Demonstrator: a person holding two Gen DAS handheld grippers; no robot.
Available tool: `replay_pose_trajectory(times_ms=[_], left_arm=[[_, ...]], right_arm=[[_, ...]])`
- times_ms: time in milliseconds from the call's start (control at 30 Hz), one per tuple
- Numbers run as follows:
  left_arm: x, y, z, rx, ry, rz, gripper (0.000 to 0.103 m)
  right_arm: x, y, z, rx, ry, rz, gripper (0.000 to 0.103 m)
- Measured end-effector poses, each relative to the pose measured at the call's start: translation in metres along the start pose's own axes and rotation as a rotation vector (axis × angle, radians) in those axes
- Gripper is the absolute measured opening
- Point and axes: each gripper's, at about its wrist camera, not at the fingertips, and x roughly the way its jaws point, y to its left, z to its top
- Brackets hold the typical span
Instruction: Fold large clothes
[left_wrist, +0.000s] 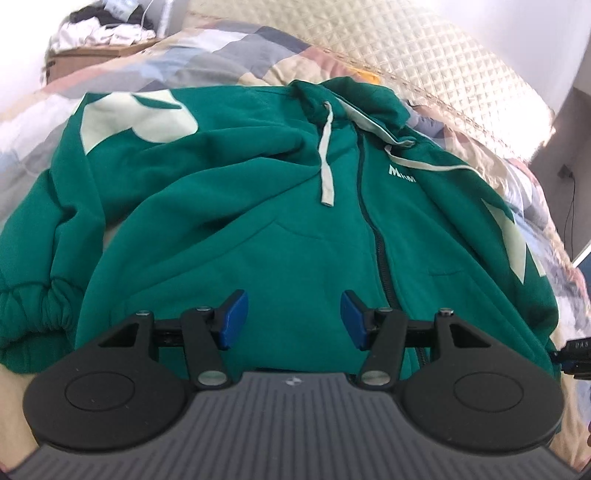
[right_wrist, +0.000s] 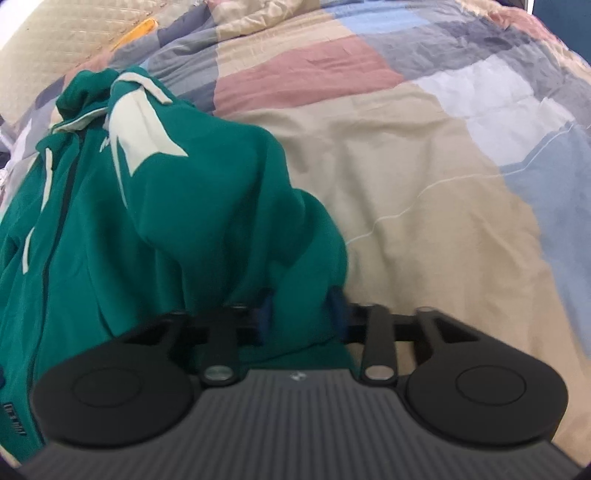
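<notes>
The green zip hoodie (left_wrist: 280, 206) lies front-up and zipped on the patchwork duvet (right_wrist: 424, 155), hood toward the quilted headboard (left_wrist: 424, 48). No fold is complete; both sleeves and the body remain to be folded. The right gripper (right_wrist: 301, 314) is clenched on the right sleeve (right_wrist: 236, 206). The left gripper (left_wrist: 294, 319) hovers released over the hem.

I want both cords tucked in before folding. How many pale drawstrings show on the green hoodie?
2. One drawstring hangs down the chest left of the zipper in the left wrist view; the other drawstring trails sideways past the white logo. The hood may hide more cord.
</notes>
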Motion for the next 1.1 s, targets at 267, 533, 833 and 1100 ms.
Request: replay_pose_trajectory(times_ms=[267, 533, 833, 1100], left_arm=[[-0.007, 0.015, 0.002, -0.062, 0.001, -0.027, 0.061], [-0.007, 0.016, 0.004, -0.084, 0.003, -0.046, 0.061], [-0.017, 0.028, 0.015, -0.165, -0.028, -0.091, 0.061], [-0.026, 0.065, 0.022, -0.327, -0.035, -0.127, 0.061]], right_arm=[[-0.086, -0.008, 0.071, 0.008, -0.211, -0.074, 0.010], [-0.203, 0.043, 0.152, -0.050, -0.457, 0.009, 0.009], [-0.193, 0.140, 0.099, -0.059, -0.294, 0.442, 0.009], [-0.085, 0.197, -0.013, 0.019, -0.042, 0.578, 0.009]])
